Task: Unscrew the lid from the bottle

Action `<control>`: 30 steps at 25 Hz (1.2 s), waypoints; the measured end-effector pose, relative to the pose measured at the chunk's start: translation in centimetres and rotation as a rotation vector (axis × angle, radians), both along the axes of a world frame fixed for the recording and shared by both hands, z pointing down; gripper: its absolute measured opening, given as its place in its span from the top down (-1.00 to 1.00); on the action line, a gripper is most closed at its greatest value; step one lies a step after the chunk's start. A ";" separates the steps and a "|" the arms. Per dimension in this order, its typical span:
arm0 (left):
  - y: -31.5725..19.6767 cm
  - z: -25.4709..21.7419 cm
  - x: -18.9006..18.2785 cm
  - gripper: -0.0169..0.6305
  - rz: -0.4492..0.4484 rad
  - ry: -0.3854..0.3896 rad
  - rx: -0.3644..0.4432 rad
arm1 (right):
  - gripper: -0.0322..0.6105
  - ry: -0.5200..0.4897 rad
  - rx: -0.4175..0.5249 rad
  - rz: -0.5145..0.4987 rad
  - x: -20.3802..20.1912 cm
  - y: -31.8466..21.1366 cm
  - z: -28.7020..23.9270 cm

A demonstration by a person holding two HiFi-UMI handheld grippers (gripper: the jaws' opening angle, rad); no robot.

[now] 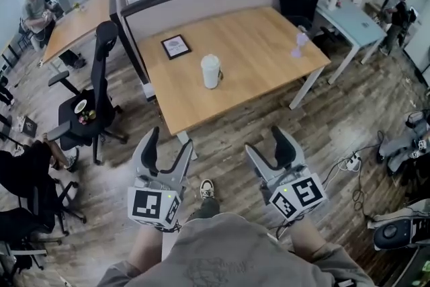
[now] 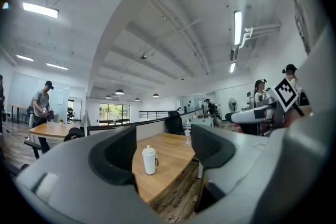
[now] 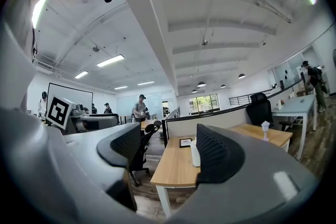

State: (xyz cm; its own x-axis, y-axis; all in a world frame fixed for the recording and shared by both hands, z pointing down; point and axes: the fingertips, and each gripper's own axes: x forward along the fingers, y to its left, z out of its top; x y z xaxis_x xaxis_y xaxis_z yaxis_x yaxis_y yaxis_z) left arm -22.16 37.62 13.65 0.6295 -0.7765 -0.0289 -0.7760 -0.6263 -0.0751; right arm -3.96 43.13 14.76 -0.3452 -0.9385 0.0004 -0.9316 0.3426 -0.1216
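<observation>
Chair (image 1: 94, 97): black office seat standing left of the wooden worktop (image 1: 269, 57), clear of the person's path and no part of the task.
Left gripper (image 1: 169, 142): held level in front of the person's body, short of the worktop's near edge. Its jaws stand moderately apart and grip nothing. In the left gripper view the far-off bottle only shows through the gap. I judge it is kept open to take the bottle's body and steady it.
Frame (image 1: 175, 46): dark-edged card lying flat toward the worktop's back left, apart from the bottle and out of the way.
Bottle (image 1: 210, 74): white and upright, left of the worktop's middle, well apart from both grippers. Bare wood lies all round it, so either side can be approached.
Lid (image 1: 210, 60): seated on top of the bottle; unscrewing has not begun.
Right gripper (image 1: 267, 142): level beside the left one, also short of the worktop. Its jaws are spread wide and empty. In the right gripper view the bottle is partly hidden behind one jaw. It looks readied for the lid.
Pale object (image 1: 299, 44): small thing near the worktop's right corner, too small to identify.
Stage: approach only, by my reading, with both tools ready and the grasp yet to come.
</observation>
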 end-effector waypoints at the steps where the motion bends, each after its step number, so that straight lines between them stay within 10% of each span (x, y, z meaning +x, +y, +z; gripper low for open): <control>1: -1.4 0.0 -0.2 -0.02 0.005 0.007 -0.004 | -0.10 -0.006 -0.002 -0.003 -0.3 -1.5 0.0; 30: -25.0 8.1 1.4 -0.02 0.113 -0.037 -0.129 | -0.10 -0.028 -0.233 -0.091 -2.3 -28.9 15.4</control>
